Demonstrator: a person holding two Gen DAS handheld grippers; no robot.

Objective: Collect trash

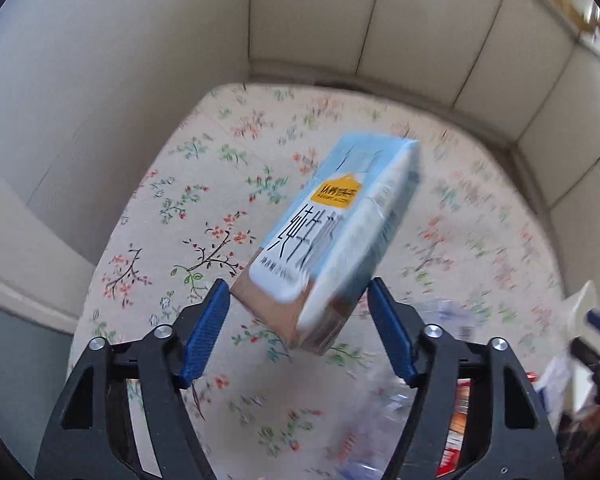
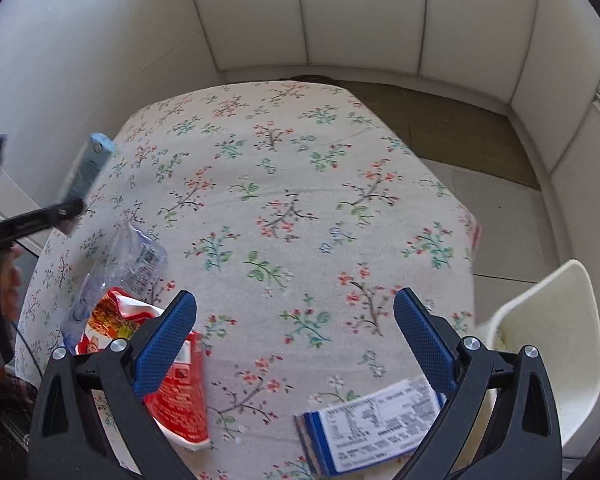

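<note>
In the left wrist view the left tongs [image 1: 298, 328] stand partly open with a blue and white milk carton [image 1: 332, 236] between the blue pads. The left pad meets the carton's brown bottom corner and the right pad lies against its side, so the carton looks gripped at its lower end, tilted up and away over the flowered cloth on the surface [image 1: 204, 184]. Motion blur makes the exact contact hard to judge. Just right of these tongs lies a blurred clear plastic wrapper [image 1: 448, 312].

In the right wrist view the right tongs [image 2: 296, 340] are wide open and hold nothing. The left pad overlaps a red snack bag [image 2: 180, 408]; whether it touches the bag I cannot tell. A blue and white printed packet [image 2: 376, 420] lies near the right pad at the near edge. Beyond the red bag sits the clear wrapper [image 2: 136, 260].

The middle and far part of the cloth is open room. A white chair [image 2: 548, 340] stands off the right edge, and white padded wall panels [image 2: 360, 12] close the far side.
</note>
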